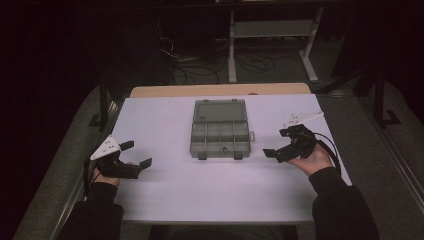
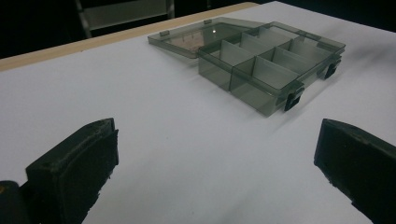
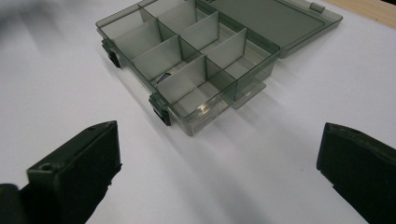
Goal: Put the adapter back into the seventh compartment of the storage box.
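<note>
A smoky clear plastic organizer box (image 1: pixel 220 136) lies open at the middle of the white table top (image 1: pixel 210 195). Its lid (image 1: pixel 220 110) lies flat toward the far side, and two black latches face me. Dividers split the box (image 2: pixel 273 65) into several compartments. One front compartment of the box (image 3: pixel 187 60) holds something small and shiny that I cannot make out. My left gripper (image 1: pixel 136 154) rests low at the left, open and holding nothing, well short of the box. At the right my right gripper (image 1: pixel 277 143) is open too, a short way from the box's right front corner.
A wooden table edge (image 1: pixel 220 90) shows beyond the white surface. On the dark floor behind it are a white metal frame (image 1: pixel 270 30) and loose cables (image 1: pixel 200 65). Bare table lies in front of the box and to both its sides.
</note>
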{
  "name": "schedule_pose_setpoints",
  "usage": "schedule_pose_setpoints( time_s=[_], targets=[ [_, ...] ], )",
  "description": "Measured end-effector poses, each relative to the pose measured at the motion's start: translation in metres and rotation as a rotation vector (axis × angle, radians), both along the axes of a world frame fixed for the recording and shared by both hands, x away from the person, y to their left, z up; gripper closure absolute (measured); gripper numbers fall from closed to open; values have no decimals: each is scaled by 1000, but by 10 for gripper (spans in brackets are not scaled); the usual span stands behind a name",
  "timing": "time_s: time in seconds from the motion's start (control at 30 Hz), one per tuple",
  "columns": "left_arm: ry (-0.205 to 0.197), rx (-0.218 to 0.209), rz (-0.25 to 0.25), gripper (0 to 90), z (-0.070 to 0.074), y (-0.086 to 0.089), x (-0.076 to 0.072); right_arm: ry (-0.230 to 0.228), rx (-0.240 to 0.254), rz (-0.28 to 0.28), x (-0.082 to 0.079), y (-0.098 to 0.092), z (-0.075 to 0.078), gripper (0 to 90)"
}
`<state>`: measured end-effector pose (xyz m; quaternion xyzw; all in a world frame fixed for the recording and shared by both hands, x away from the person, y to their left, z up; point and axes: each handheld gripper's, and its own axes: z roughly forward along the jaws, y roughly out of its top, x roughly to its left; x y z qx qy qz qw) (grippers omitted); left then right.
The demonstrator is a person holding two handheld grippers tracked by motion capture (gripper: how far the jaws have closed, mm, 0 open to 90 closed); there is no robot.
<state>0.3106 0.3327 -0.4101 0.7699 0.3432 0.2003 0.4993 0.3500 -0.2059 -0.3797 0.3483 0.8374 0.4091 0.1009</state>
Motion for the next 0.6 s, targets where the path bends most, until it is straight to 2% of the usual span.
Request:
schedule_pose_setpoints(
  time_s=[0.43, 0.6],
  targets=[
    [-1, 1, 0, 0, 0, 0, 0, -2, 16, -38, -11, -13, -12, 0],
    [-1, 1, -1, 0, 0, 0, 0, -21, 29, -59, -18, -20, -14, 0]
  ],
)
